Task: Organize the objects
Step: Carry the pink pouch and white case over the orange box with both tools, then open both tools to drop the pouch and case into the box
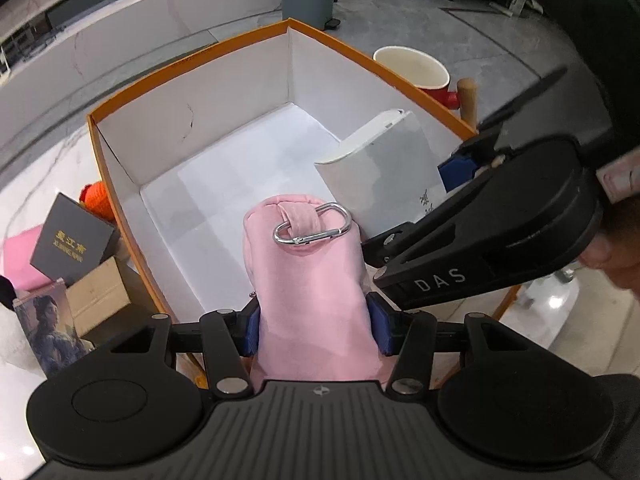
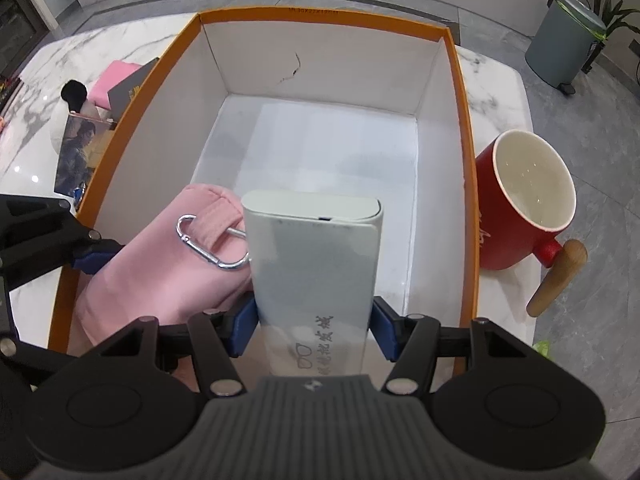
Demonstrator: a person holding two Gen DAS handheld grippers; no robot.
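My left gripper (image 1: 316,330) is shut on a pink fabric pouch (image 1: 308,280) with a silver carabiner (image 1: 312,226), held over the near edge of an orange-rimmed white box (image 1: 192,120). My right gripper (image 2: 312,326) is shut on a grey-white glasses case (image 2: 316,256) with printed characters, held over the same box (image 2: 320,60) right beside the pouch (image 2: 160,276). The case also shows in the left wrist view (image 1: 380,176), with the right gripper's body to its right. The box floor under both is bare.
A red mug (image 2: 524,204) with a wooden handle stands right of the box on the marble table (image 2: 500,92). Left of the box lie a dark grey box (image 1: 74,238), a cardboard box (image 1: 100,300), a picture card (image 1: 52,332), a pink item (image 2: 114,80) and an orange object (image 1: 96,198).
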